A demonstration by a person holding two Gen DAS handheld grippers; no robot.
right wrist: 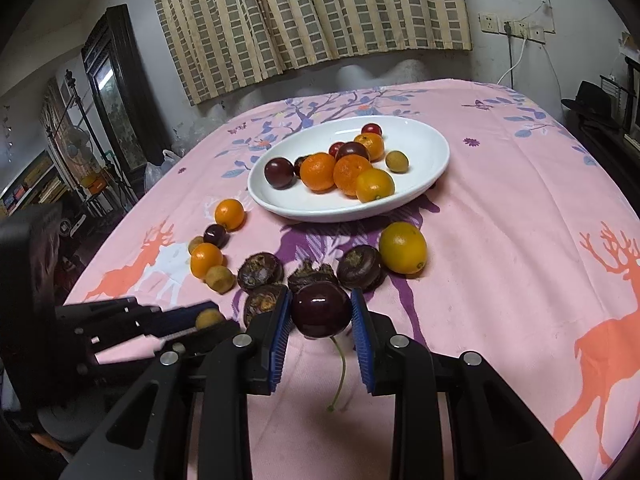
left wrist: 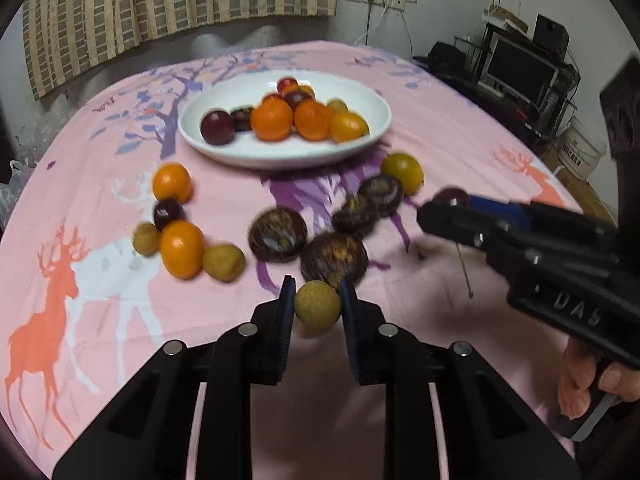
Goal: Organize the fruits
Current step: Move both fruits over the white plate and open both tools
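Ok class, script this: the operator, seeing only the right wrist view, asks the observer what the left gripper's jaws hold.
Observer: The left gripper has its jaws shut squarely on a small round tan longan.
Operator: Who is driving my right gripper?
Observer: A bare hand wraps the handle of the right gripper, whose jaws clamp the dark red cherry.
Operator: Anything off to my right?
Observer: A dark computer screen sits on a black shelf rack.
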